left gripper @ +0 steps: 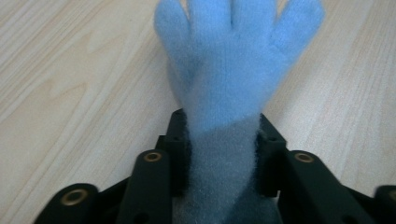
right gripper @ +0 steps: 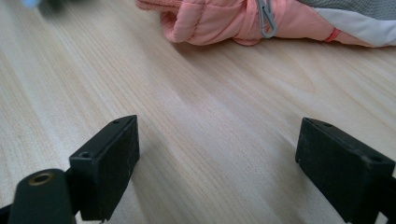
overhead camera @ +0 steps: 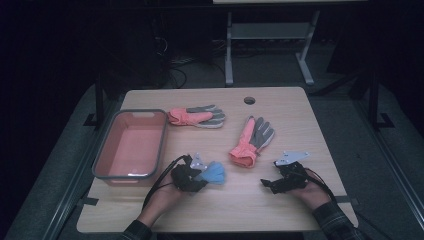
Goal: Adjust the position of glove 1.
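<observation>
The left gripper [left gripper: 223, 154] pinches a fuzzy blue glove [left gripper: 233, 60] at its cuff. The right gripper [right gripper: 219, 163] gapes wide over pale wood-grain table [right gripper: 196, 107], holding nothing.

The blue glove [left gripper: 233, 70] is small, fuzzy and knitted, a pale sky blue, and its narrow cuff sits pinched between the two black jaws of the left claw [left gripper: 223, 154], which press it from both sides. Its palm and spread fingers fan out flat beyond the jaw tips, pointing straight away from the claw, over the pale wood of the desk [left gripper: 70, 93]. In the high view the glove [overhead camera: 214, 173] sticks out to the right of the left claw [overhead camera: 197, 179], toward the middle of the desk, well apart from the right claw [overhead camera: 270, 185].
</observation>
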